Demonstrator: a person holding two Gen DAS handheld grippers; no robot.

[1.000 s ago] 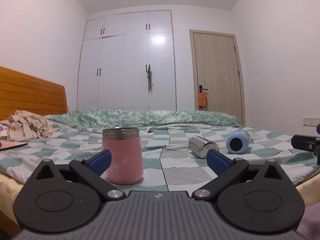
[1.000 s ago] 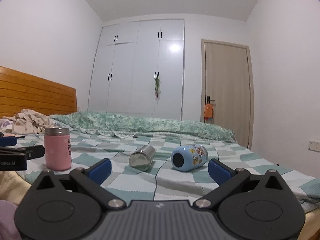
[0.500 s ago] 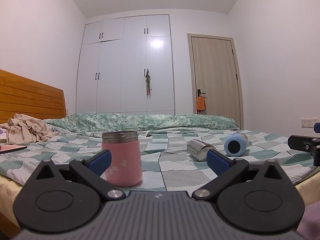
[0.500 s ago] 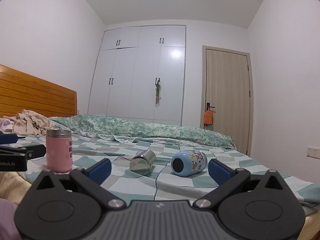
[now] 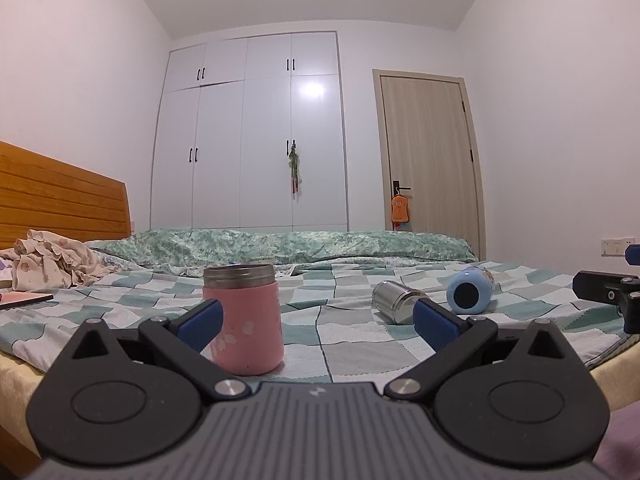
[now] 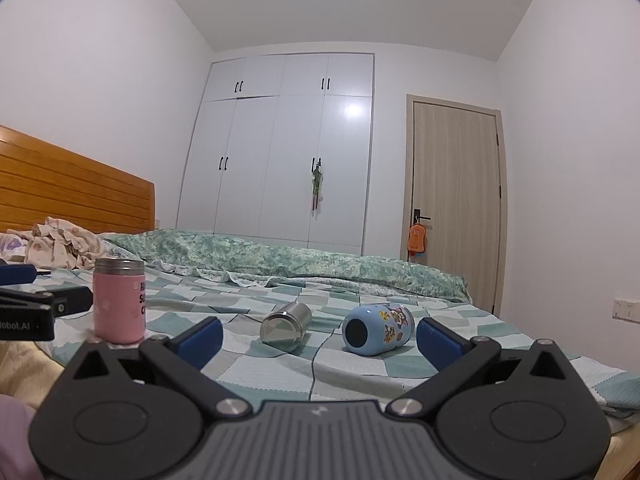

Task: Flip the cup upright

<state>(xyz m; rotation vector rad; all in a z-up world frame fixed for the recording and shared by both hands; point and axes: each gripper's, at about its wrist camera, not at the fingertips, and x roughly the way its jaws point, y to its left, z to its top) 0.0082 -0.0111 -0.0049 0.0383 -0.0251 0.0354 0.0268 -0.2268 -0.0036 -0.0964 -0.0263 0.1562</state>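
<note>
1. Both tools are empty: left gripper (image 5: 316, 316) and right gripper (image 6: 318, 336) gape wide.
2. Pink cup (image 5: 242, 318) stands upright; steel cup (image 6: 286, 326) and blue cup (image 6: 378, 329) lie toppled on the bed (image 6: 360, 376), at 11 and 1 o'clock.
3. Best to clasp one toppled cup mid-body, then swing its mouth upward.

On the bed (image 6: 360, 376) three cups lie in a row. The left cup (image 6: 119, 301) stands upright near the front edge. The middle cup (image 6: 285, 326) lies on its side to its right, and the right cup (image 6: 378, 329) lies on its side just beside that. A heap of clothes (image 5: 52, 258) sits far left by the headboard (image 5: 60, 200). A rolled quilt (image 5: 280, 244) stretches behind the cups, with the wardrobe (image 5: 248, 136) and door (image 5: 428, 156) beyond.
</note>
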